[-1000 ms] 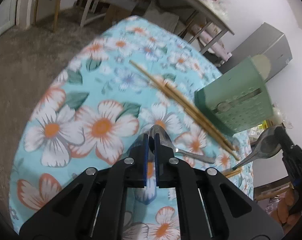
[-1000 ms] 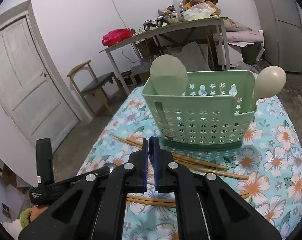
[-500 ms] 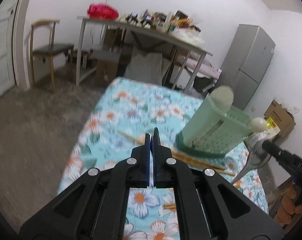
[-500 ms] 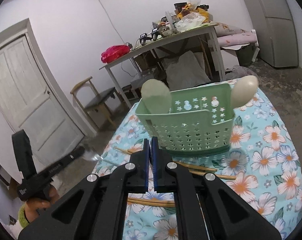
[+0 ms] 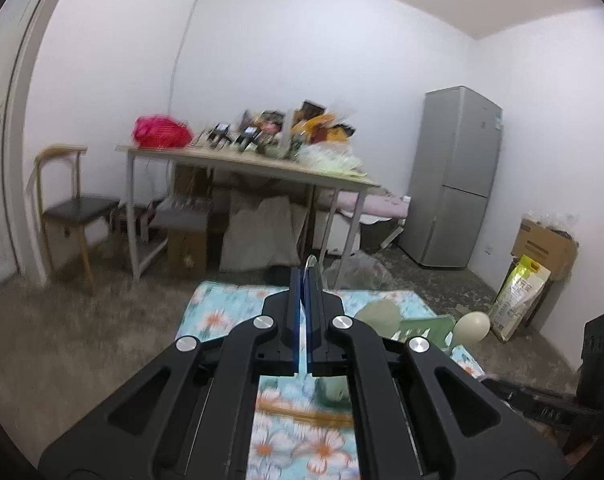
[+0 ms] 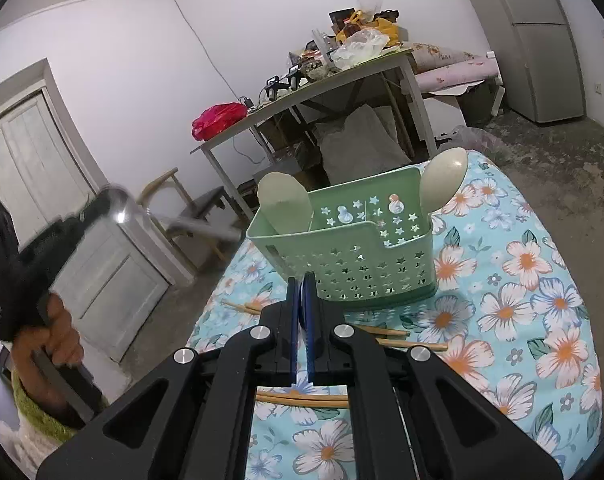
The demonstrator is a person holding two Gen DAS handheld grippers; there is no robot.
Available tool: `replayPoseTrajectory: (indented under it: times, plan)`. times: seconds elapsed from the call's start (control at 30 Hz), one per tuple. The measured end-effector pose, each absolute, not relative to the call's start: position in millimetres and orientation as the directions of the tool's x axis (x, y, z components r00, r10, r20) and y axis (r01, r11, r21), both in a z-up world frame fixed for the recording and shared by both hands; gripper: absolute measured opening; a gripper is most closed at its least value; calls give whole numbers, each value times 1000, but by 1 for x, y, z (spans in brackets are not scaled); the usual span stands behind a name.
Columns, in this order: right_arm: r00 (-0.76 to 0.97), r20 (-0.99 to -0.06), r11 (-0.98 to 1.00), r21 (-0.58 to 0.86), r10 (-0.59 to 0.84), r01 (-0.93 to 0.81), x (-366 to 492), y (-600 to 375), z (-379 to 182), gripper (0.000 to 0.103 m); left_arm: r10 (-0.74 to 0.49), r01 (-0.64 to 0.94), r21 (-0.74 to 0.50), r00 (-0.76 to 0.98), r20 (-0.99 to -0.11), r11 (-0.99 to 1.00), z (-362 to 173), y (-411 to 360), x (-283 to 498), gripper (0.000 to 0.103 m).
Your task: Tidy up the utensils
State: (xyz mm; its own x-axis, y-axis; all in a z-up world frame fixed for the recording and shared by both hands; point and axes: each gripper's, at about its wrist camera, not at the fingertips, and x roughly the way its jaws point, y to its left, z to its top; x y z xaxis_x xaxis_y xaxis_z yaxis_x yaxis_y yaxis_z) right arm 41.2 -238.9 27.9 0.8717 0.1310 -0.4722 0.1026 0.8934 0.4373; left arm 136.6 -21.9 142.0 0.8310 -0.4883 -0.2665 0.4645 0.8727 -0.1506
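Note:
A hand holds my left gripper (image 6: pixel 95 206) high at the left of the right wrist view. It is shut on the bowl of a metal spoon (image 6: pixel 173 224), whose handle points toward the green basket (image 6: pixel 354 256). In its own view the left gripper (image 5: pixel 304 276) shows only a sliver of metal at its tips. My right gripper (image 6: pixel 302 292) is shut on a second metal spoon, seen edge-on between the pads just in front of the basket. A pale paddle (image 6: pixel 281 204) and a pale spoon (image 6: pixel 446 176) stand in the basket. Wooden chopsticks (image 6: pixel 386 334) lie on the floral cloth.
The floral-cloth table (image 6: pixel 542 320) drops off to bare floor at left and beyond the basket. Behind stand a cluttered desk (image 5: pixel 241 164), a chair (image 5: pixel 73 208) and a grey fridge (image 5: pixel 458 176). More chopsticks (image 6: pixel 302 398) lie under my right fingers.
My left gripper has lifted the spoon off the cloth and risen high, its view swinging from the tabletop up to the room. My right gripper has shifted a little sideways in front of the basket.

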Motion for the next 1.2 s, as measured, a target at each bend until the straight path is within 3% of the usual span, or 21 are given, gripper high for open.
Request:
replayPoseTrajectory:
  times: [0.43, 0.63, 0.77, 0.87, 1.03, 1.2]
  plan:
    - [865, -478, 894, 439, 151, 86, 46, -237, 25, 3, -469, 513, 109, 839, -276, 852, 136, -112, 157, 0]
    - [865, -477, 891, 446, 154, 87, 47, -239, 23, 3, -495, 554, 96, 798, -344, 827, 118, -135, 177, 3]
    - [867, -474, 888, 450, 151, 91, 47, -242, 22, 3, -530, 569, -9, 760, -375, 822, 109, -131, 190, 25]
    - [870, -470, 884, 458, 152, 93, 47, -246, 22, 3, -558, 567, -106, 733, -389, 817, 103, -123, 200, 29]
    - [881, -443, 873, 481, 163, 80, 42, -255, 27, 3, -564, 553, -152, 732, -383, 820, 98, -111, 202, 35]
    - [905, -360, 826, 563, 226, 18, 34, -278, 46, 3, -556, 535, -169, 741, -376, 828, 95, -94, 191, 52]
